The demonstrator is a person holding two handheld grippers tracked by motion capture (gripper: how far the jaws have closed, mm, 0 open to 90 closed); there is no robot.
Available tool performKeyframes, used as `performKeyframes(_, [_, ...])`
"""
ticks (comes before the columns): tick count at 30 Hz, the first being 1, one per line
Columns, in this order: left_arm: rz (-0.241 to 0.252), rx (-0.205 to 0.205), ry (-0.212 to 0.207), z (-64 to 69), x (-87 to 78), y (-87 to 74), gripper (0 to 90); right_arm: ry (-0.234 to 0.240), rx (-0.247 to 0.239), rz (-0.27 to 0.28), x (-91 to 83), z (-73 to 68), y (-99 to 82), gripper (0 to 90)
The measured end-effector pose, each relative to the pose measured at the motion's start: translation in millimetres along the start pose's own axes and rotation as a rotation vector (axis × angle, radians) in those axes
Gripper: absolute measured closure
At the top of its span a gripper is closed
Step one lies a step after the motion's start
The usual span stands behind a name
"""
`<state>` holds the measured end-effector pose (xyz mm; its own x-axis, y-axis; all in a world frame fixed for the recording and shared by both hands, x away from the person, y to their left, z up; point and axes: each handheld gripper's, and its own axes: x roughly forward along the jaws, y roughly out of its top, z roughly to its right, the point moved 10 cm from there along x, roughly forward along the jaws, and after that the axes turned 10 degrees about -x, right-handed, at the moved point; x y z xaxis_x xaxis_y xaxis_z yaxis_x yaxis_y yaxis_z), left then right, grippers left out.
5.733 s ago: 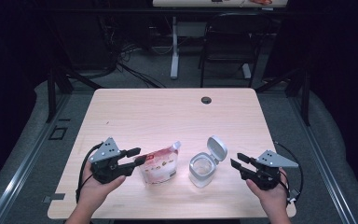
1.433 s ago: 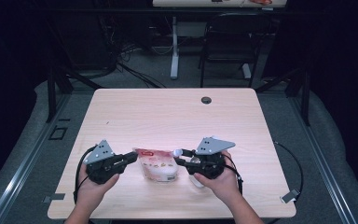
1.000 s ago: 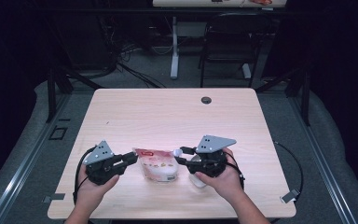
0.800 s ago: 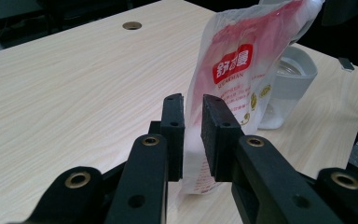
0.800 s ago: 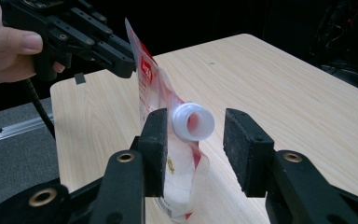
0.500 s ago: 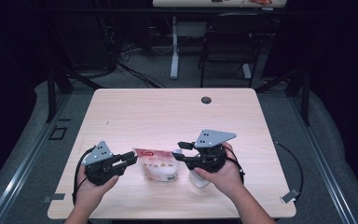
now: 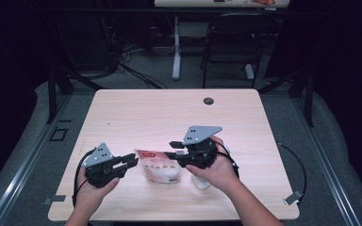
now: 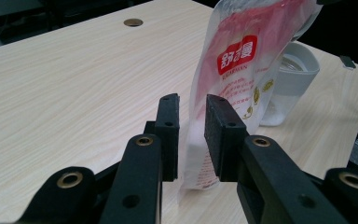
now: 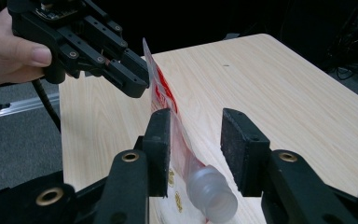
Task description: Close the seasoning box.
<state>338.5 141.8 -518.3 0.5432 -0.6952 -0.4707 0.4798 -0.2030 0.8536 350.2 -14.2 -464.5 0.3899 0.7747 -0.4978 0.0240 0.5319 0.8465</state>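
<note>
The light wooden table (image 7: 136, 113) has a round cable hole (image 7: 209, 100) near its far edge. On it stand a red-and-white spouted pouch (image 7: 158, 165) and, just beside it, a clear jar (image 8: 289, 79).

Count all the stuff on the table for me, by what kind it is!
Pouch, red and white with a spout: 1
Clear container with its lid flipped open: 1
Total: 2
</note>
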Motion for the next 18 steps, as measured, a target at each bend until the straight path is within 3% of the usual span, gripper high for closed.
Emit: performKeyframes(18, [0.004,-0.006,0.006,-3.4,-1.1,-0.5,74.5,0.037,-0.049,-0.076,21.2,-5.6,4.7,69.5])
